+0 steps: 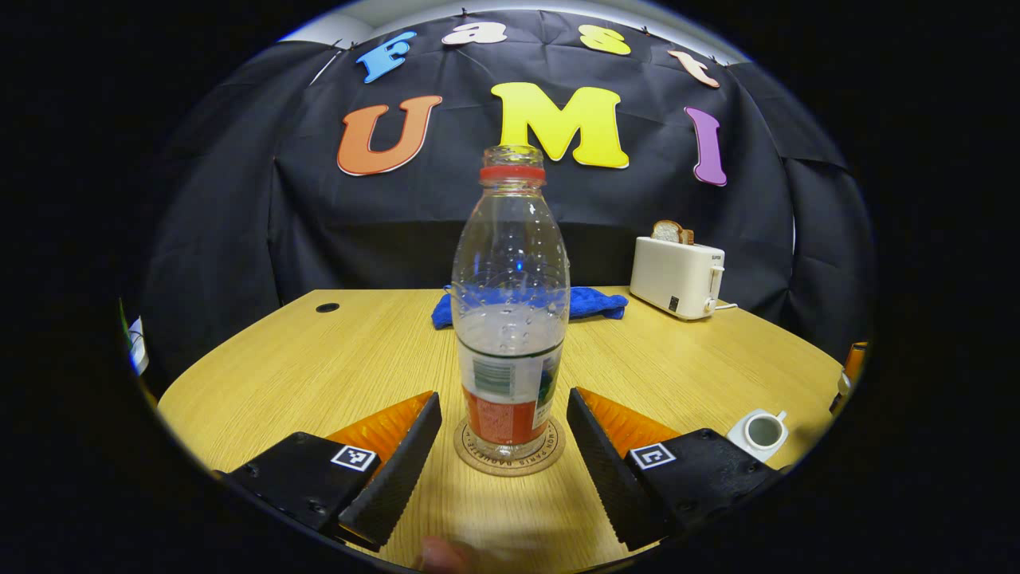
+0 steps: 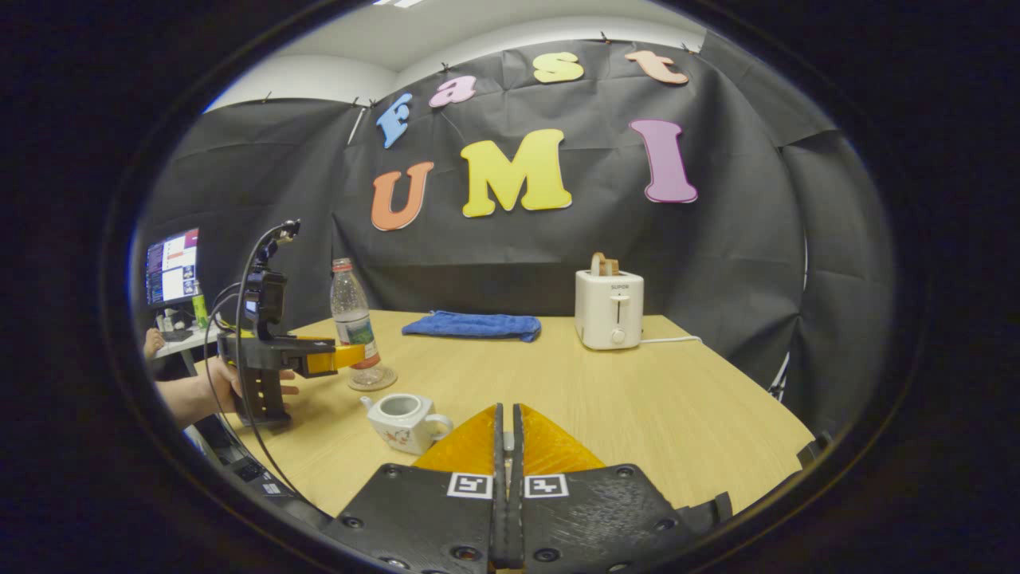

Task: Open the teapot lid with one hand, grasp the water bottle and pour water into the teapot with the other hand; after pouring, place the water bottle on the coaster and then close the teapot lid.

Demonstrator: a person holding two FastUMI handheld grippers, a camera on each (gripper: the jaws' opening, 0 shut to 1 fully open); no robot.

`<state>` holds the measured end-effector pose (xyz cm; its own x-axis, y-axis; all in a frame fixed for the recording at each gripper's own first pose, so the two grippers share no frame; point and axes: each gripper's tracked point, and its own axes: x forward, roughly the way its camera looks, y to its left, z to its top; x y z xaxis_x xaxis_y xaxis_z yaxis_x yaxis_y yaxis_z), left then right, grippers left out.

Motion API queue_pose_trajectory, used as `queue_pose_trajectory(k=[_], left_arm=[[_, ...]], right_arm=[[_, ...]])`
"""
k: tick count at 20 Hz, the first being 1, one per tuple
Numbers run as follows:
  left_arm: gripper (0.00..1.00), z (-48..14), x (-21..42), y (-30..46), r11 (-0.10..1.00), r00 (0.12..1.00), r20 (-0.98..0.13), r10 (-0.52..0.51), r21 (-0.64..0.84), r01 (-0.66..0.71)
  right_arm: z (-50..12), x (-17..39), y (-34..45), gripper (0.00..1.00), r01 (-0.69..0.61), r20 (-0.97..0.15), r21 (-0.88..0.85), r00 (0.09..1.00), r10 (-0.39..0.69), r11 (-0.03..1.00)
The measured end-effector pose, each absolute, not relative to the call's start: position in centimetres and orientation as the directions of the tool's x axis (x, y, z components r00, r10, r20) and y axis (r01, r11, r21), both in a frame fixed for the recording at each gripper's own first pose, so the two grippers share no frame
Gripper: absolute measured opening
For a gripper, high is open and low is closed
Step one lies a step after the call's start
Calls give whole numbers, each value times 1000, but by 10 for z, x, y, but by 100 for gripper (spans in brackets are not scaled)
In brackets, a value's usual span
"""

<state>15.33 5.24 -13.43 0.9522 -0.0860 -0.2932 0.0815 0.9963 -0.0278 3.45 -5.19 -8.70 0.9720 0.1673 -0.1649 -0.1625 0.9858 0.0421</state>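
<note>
Coaster (image 1: 510, 461) rim lettering, perhaps "MON PARIS"; toaster (image 2: 610, 309) reads "SUPOR".

Even overhead light, soft shadows, sharp centre (edges bowed by fisheye)

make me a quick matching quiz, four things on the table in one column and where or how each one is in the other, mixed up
Things:
1. water bottle
2. teapot
3. blue cloth
4. toaster

States:
A. lying flat near the back edge of the table
B. lid off, top open
C. bread sticking out of its slot
D. upright on the coaster, cap off

Pairs: 1-D, 2-B, 3-A, 4-C
</note>
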Motion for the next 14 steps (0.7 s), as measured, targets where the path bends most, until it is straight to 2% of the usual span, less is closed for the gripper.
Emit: queue_pose_trajectory(k=[4,9,10,14], left_arm=[[99,-128,118,75,999,964,-264,-19,23,26],[99,-112,69,101,999,975,-217,37,-17,-42],[99,-109,59,108,998,976,-209,53,-23,-59],[99,-104,26,131,992,973,-198,115,-21,-122]], right_arm=[[-76,43,-22,0,-216,-140,38,966,220,976],[-76,67,34,2,-327,-139,70,932,334,943],[-76,72,43,0,-345,-136,72,926,352,936],[-88,95,68,2,-380,-147,62,911,385,923]])
